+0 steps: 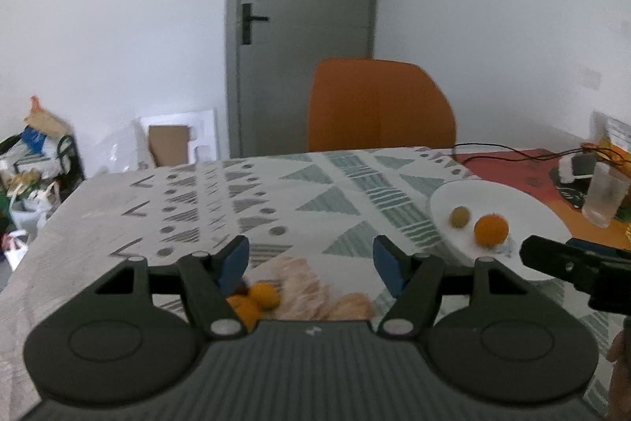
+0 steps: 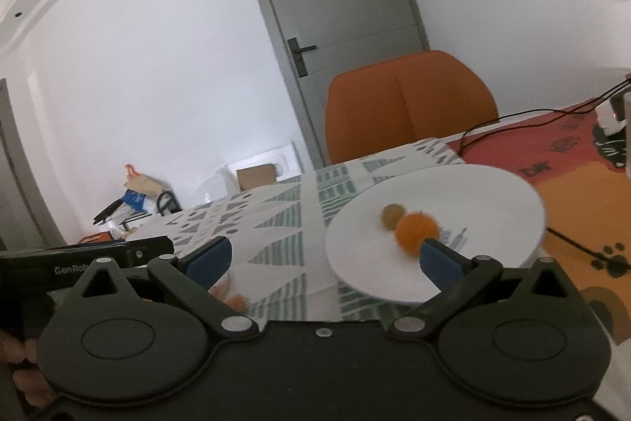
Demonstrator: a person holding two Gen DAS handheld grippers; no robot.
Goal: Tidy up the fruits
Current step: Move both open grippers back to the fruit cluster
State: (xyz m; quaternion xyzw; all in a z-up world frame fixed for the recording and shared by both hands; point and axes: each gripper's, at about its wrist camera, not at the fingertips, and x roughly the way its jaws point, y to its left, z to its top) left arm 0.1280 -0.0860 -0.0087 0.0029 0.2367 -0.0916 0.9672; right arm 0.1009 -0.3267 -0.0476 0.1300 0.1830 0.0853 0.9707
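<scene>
Both my grippers, left [image 1: 311, 259] and right [image 2: 323, 259], gape empty. Small round orange fruits [image 1: 254, 298] lie heaped, blurred, below the left; probably light, firm, rolly, so pinch one across its middle.

One round white plate [image 1: 512, 196] is seen, bearing one orange fruit [image 1: 490, 230] and one small greenish-brown fruit [image 1: 460, 217]; one orange chair [image 1: 380, 105] is counted.
</scene>
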